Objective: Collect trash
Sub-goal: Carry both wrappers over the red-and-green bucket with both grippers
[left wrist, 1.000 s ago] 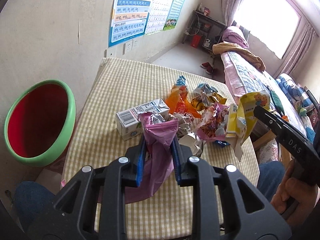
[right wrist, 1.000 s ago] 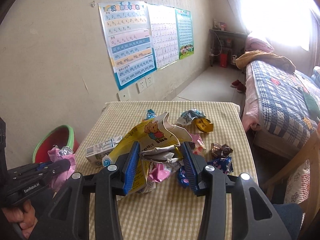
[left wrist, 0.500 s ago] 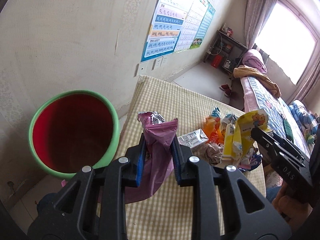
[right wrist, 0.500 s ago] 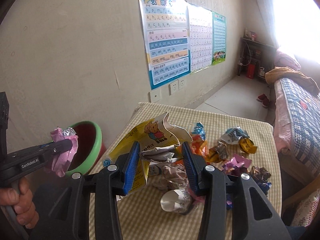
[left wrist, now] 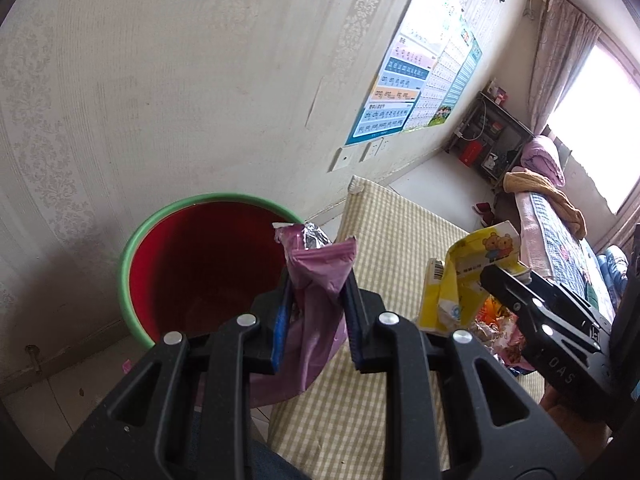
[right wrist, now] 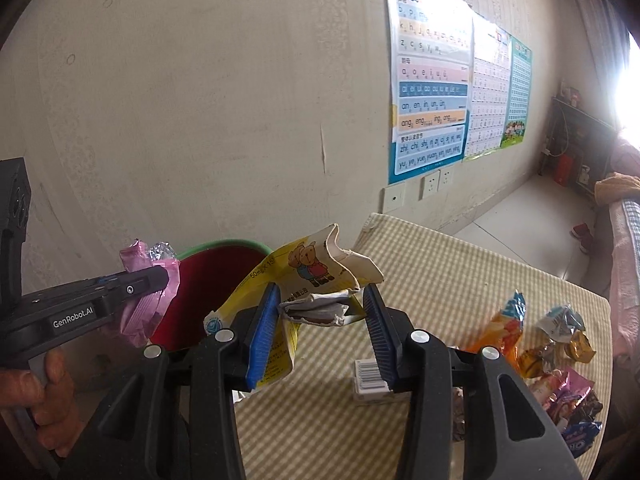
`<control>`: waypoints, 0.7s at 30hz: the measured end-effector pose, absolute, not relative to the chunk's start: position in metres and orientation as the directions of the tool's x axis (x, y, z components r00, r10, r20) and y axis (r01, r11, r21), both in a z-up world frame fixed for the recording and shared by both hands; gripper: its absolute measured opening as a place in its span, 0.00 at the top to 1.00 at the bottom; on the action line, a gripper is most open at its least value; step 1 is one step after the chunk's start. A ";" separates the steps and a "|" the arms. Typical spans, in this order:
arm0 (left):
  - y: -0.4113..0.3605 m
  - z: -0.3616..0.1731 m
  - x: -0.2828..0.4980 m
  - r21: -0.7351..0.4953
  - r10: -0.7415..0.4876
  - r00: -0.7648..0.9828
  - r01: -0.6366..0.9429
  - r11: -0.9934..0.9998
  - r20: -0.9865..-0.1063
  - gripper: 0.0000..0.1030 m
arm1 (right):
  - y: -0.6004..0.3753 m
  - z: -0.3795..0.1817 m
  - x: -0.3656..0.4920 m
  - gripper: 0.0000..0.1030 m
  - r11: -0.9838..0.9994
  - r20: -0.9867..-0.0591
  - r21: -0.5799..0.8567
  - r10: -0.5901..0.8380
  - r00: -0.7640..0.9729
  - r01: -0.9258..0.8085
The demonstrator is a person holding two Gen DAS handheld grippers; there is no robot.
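Left wrist view: my left gripper (left wrist: 316, 300) is clamped on the pink wrapper (left wrist: 316, 280), at the bin (left wrist: 132, 240) rim – I'd carry it over, then release. Right wrist view: my right gripper (right wrist: 320, 320) pinches the yellow packet (right wrist: 304, 276) above the table (right wrist: 460, 280) – bin next.

bin (left wrist: 138, 240) stands left of the table (left wrist: 384, 224), against the wall (left wrist: 160, 80); wrappers (right wrist: 560, 364) lie on the table

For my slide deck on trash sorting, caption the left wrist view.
Left gripper carries a pink wrapper toward the red bin; right gripper holds a yellow carton.
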State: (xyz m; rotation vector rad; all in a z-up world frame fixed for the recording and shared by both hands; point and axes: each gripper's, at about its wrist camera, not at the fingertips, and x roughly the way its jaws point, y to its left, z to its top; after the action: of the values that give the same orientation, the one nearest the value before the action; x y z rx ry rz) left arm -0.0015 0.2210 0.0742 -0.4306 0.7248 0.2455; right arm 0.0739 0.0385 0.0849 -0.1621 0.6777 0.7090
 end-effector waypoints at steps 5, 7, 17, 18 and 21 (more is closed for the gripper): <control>0.247 0.075 -0.006 -0.311 0.087 0.729 -0.393 0.865 -0.678 0.77 | 0.071 0.084 0.080 0.59 0.726 -0.628 0.076 0.567 0.533 -0.683; 0.257 0.076 -0.006 -0.318 0.094 0.732 -0.403 0.858 -0.675 0.77 | 0.085 0.084 0.083 0.59 0.713 -0.629 0.077 0.577 0.521 -0.696; 0.295 0.065 0.001 -0.339 0.113 0.722 -0.451 0.826 -0.683 0.76 | 0.150 0.062 0.097 0.58 0.659 -0.659 0.065 0.592 0.464 -0.749; 0.298 0.063 0.002 -0.340 0.115 0.719 -0.455 0.823 -0.685 0.75 | 0.154 0.058 0.098 0.58 0.658 -0.666 0.067 0.589 0.458 -0.750; 0.308 0.056 0.006 -0.349 0.112 0.712 -0.467 0.813 -0.693 0.74 | 0.164 0.046 0.102 0.58 0.655 -0.686 0.077 0.582 0.437 -0.752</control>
State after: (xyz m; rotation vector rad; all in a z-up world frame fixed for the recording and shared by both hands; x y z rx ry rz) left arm 0.0058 0.3081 0.0556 -0.5387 0.7119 0.3385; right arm 0.1019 0.1642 0.0462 -0.2560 0.7439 0.8406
